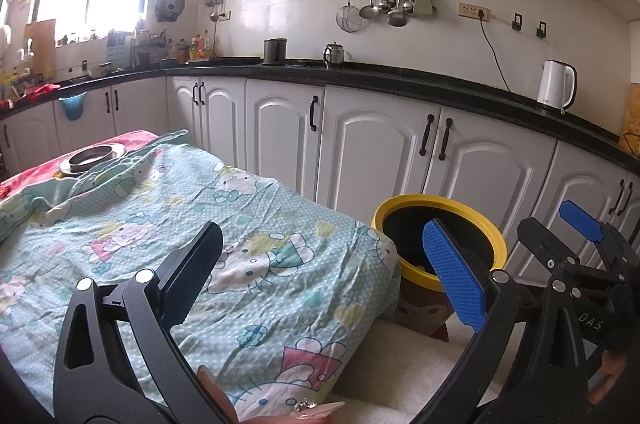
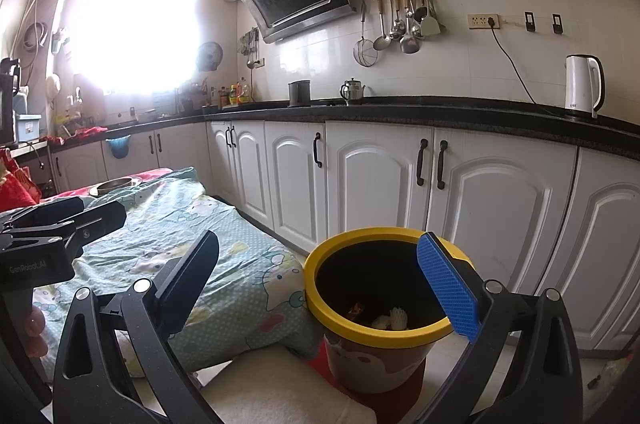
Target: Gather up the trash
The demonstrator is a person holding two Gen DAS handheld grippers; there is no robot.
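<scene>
The kitchen table's cloth (image 1: 248, 224) looked bare of litter; the bin (image 2: 384, 304) held scraps; left gripper (image 1: 320, 280) and right gripper (image 2: 320, 284) gaped, holding nothing.

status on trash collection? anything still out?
Done: a few scraps lie inside the yellow-rimmed bin. In hand: nothing; left gripper and right gripper are both open and empty. Left: no loose trash shows on the cartoon-print cloth; only a metal bowl sits at its far end.
</scene>
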